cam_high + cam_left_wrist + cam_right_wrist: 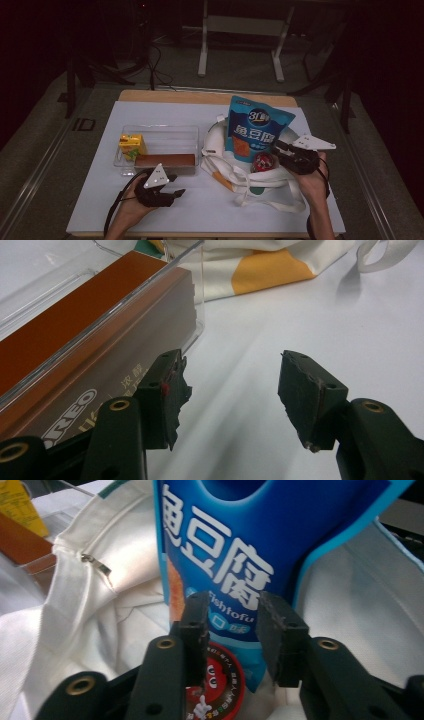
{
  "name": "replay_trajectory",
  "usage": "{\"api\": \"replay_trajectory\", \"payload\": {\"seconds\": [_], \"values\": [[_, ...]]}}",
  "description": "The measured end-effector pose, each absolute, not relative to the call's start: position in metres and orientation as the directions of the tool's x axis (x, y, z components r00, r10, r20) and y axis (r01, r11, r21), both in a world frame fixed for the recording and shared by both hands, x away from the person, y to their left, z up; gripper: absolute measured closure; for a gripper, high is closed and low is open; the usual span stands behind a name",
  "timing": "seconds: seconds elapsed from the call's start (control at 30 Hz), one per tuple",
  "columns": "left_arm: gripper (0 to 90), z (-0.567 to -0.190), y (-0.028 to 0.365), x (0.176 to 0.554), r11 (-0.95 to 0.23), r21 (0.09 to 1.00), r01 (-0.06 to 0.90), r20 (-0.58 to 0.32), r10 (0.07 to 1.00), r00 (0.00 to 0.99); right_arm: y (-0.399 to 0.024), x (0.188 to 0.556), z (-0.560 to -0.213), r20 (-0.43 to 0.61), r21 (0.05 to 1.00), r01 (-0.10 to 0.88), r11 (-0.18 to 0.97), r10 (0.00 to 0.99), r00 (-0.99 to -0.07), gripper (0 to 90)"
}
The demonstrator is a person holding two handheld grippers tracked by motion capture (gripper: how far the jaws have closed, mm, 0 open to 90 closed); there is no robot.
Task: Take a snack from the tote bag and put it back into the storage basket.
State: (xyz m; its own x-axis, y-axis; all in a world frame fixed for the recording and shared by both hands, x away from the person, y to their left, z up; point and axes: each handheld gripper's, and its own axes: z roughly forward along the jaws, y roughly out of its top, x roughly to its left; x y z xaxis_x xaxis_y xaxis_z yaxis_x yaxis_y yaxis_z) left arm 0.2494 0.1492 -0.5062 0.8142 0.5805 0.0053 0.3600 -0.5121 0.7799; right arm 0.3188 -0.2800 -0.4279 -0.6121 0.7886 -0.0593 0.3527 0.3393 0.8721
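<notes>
Fish-tofu pouch (256,131) stands upright in the white tote bag (235,172) right of centre, with the right gripper (278,148) at its lower right edge, jaws parted and gripping nothing. Lower left, the left gripper (175,186) rests with jaws apart and empty beside the clear tray (160,136).

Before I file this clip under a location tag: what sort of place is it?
Probably a lab or studio set up for recording, not a home: a table under a white sheet, metal stand legs and cables on grey floor behind, dark surroundings.
</notes>
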Motion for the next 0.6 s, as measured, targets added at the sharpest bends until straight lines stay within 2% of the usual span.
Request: {"api": "replay_trajectory", "payload": {"seconds": [0.3,0.6], "values": [[43.3,-0.508,0.146,0.249,-0.520,0.775,0.359,0.001,0.569,0.822,-0.281,0.326,-0.424,-0.048,0.877,0.368,0.309,0.819,-0.572,46.6],[43.1,-0.508,0.146,0.249,-0.525,0.773,0.355,0.003,0.563,0.826,-0.274,0.333,-0.417,-0.046,0.876,0.371,0.307,0.821,-0.569,40.8]]}}
